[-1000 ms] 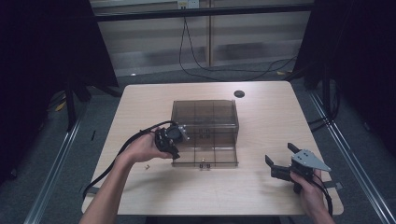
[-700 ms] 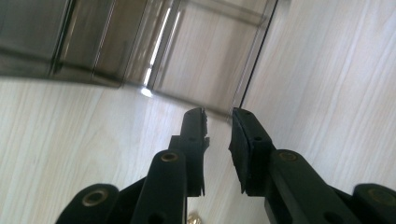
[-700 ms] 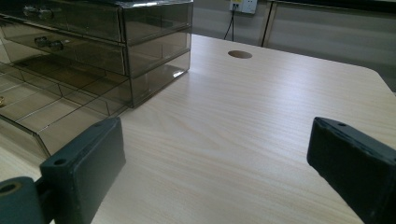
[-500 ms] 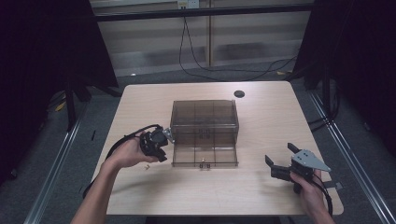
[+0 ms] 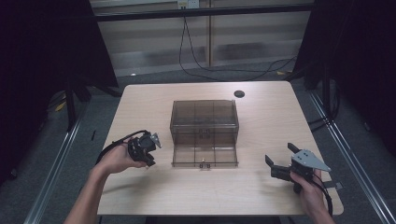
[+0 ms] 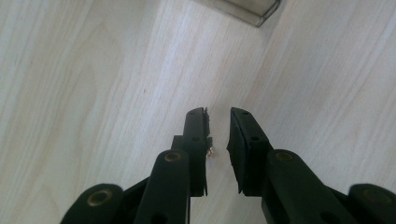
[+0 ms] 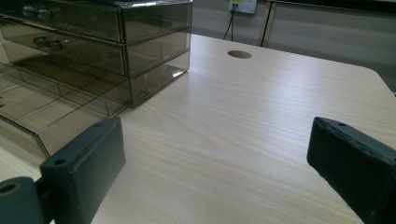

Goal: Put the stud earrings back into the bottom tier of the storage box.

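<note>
Left of the smoked-plastic drawer cabinet, whose bottom drawer stood pulled out, the left gripper had backed off with jaws nearly closed on nothing, while the right gripper waited with jaws spread wide, suggesting the drawer-opening was done.

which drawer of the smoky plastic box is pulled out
The bottom drawer of the drawer box is out, extended flat toward the person with its dividers exposed. The drawers above it sit closed, flush with the front.

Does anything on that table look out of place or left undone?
The smoky clear plastic drawer box has its bottom drawer pulled fully out toward the person, with its compartments apparently empty. Nothing looks spilled or broken on the pale wooden table.
</note>
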`<state>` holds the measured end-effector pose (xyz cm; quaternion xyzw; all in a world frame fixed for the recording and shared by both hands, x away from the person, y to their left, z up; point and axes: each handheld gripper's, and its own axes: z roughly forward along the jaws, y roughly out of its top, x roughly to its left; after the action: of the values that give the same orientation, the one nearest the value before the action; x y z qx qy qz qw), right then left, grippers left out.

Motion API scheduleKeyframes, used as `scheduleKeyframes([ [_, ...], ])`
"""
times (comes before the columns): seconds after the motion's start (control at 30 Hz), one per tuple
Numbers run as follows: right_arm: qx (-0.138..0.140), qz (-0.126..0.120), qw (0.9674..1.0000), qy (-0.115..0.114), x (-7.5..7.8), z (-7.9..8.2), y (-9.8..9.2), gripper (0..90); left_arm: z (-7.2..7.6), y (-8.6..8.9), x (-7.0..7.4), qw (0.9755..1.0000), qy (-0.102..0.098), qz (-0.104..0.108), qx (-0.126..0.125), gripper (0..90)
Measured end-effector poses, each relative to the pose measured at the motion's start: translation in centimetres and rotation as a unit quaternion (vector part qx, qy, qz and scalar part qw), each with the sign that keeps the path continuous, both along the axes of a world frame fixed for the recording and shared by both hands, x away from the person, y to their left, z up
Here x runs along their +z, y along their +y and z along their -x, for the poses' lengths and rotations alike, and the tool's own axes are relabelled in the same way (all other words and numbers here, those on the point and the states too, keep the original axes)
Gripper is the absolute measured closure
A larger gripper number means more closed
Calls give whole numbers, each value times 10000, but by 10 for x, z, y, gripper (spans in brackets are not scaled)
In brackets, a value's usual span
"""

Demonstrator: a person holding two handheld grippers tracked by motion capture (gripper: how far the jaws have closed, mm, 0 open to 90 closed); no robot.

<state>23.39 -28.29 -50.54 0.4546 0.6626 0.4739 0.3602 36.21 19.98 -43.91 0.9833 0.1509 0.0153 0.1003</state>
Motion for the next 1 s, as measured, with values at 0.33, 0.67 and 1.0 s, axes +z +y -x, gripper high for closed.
scheduleKeyframes([
  [0.33,-13,37,10000,-19,0,0,0,37,-3,19,-6,9997,105,-160,150,762],
  [0.67,-4,49,10000,8,0,0,1,37,-5,27,-17,9994,250,-63,224,762],
  [1.0,-1,67,10000,-14,0,0,1,37,-1,14,-18,9993,327,-154,22,768],
])
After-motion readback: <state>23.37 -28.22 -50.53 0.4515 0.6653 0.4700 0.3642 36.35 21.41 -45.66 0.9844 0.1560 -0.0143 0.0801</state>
